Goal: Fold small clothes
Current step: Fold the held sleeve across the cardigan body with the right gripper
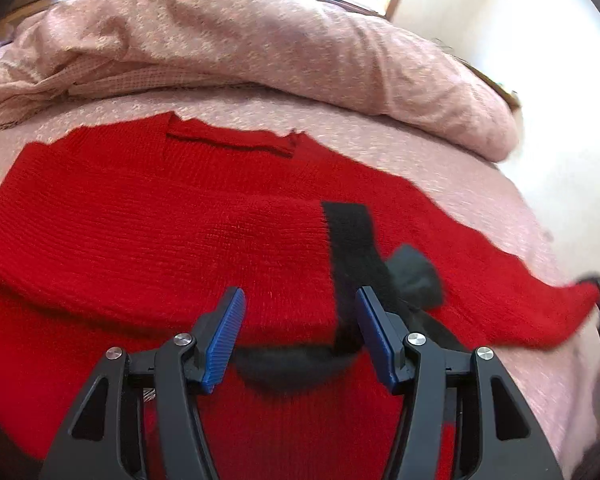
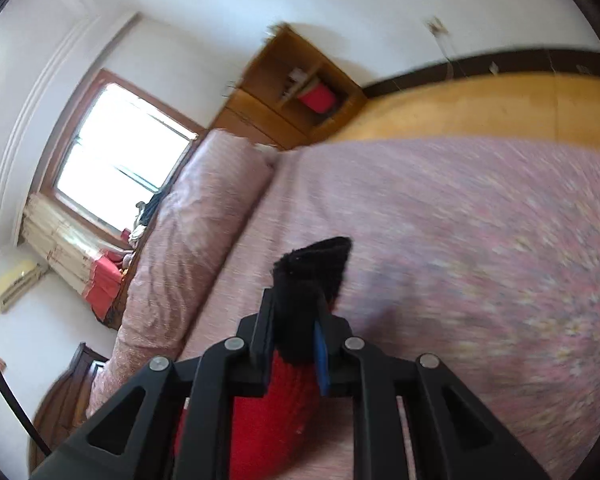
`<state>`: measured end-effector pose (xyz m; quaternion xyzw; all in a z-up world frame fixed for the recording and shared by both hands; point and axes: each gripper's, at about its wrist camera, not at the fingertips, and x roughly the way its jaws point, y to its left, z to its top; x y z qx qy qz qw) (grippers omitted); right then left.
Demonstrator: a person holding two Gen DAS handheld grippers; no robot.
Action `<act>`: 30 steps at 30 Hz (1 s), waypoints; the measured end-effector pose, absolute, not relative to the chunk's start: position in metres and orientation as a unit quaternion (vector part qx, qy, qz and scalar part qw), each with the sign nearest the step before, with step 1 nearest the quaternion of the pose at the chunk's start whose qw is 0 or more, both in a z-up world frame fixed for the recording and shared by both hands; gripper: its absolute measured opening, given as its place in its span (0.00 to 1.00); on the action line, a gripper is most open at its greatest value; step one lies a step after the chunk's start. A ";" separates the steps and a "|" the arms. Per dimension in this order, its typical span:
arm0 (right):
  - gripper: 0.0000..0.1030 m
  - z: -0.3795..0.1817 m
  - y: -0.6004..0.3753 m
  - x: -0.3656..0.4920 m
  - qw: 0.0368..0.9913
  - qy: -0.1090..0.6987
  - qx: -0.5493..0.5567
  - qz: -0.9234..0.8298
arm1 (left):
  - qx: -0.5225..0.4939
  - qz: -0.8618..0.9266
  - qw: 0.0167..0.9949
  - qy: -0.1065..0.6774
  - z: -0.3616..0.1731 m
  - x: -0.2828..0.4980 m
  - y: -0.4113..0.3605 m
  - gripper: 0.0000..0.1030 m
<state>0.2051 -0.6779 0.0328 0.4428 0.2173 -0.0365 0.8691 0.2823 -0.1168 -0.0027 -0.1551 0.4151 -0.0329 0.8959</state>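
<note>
Red sweater [image 1: 140,216] lies on the bed [image 1: 480,200]; right hand-held gripper [image 2: 296,320] clenches its black cuff [image 2: 316,264], left hand-held gripper [image 1: 300,316] released.

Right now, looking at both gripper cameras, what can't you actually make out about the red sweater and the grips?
- Left wrist view: the red sweater has its near part hidden by the left gripper and cut off by the bottom edge.
- Right wrist view: the right gripper is shut on the black trim; its fingers cover the pinched part.
- Right wrist view: the bedspread pattern is motion-blurred.
</note>
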 end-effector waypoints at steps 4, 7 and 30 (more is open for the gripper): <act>0.16 0.070 -0.626 0.231 0.888 0.215 0.407 0.004 | -0.107 -0.036 0.915 0.387 0.045 0.255 -0.086 0.50; 0.16 0.099 -0.567 0.248 0.902 0.231 0.363 0.036 | -0.060 -0.015 0.927 0.370 0.073 0.238 -0.051 0.50; 0.15 0.017 -0.057 0.268 0.873 0.357 0.177 0.282 | -0.101 0.114 0.885 0.441 0.026 0.242 0.162 0.50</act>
